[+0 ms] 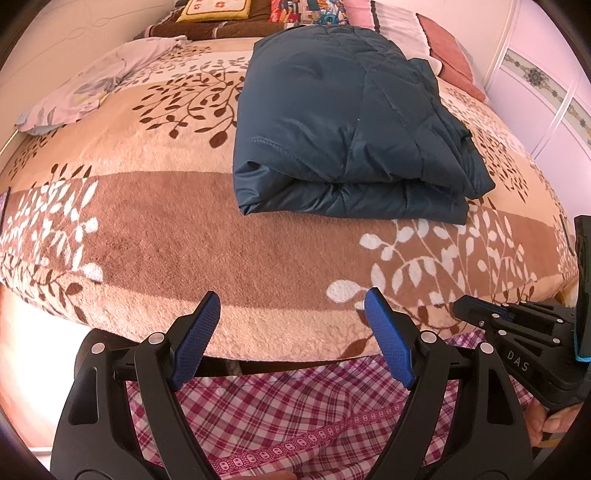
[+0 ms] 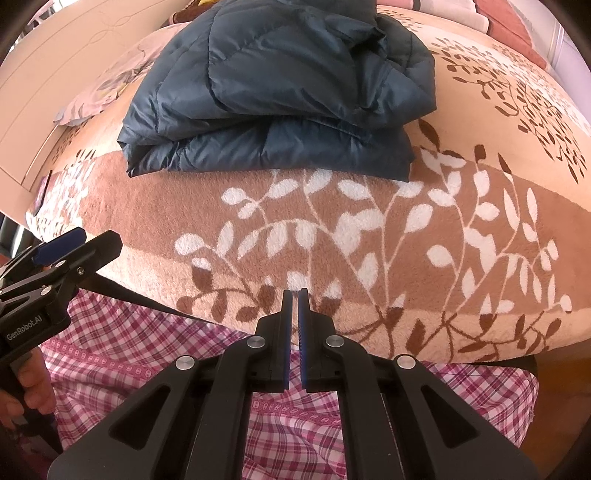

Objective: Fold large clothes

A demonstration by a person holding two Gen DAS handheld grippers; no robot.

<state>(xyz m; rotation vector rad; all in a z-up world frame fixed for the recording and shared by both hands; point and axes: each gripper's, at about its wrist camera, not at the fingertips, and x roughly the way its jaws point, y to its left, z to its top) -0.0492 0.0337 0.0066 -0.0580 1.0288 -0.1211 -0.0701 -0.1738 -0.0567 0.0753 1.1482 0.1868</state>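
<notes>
My left gripper [image 1: 291, 306]: jaws spread wide, nothing between. My right gripper [image 2: 294, 295]: jaws clenched together, empty. Both over near edge of leaf-pattern blanket [image 1: 155, 229], above plaid clothing [image 1: 295, 417]. Navy quilted jacket [image 1: 343, 125]: folded bundle, on blanket, well beyond both. Pillows [image 1: 214, 9] at far end.

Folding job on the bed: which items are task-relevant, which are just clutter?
Job: dark blue quilted jacket, already folded on the leaf-patterned blanket.

Lying about: pale floral cloth, yellow cushion, pink pillow.
</notes>
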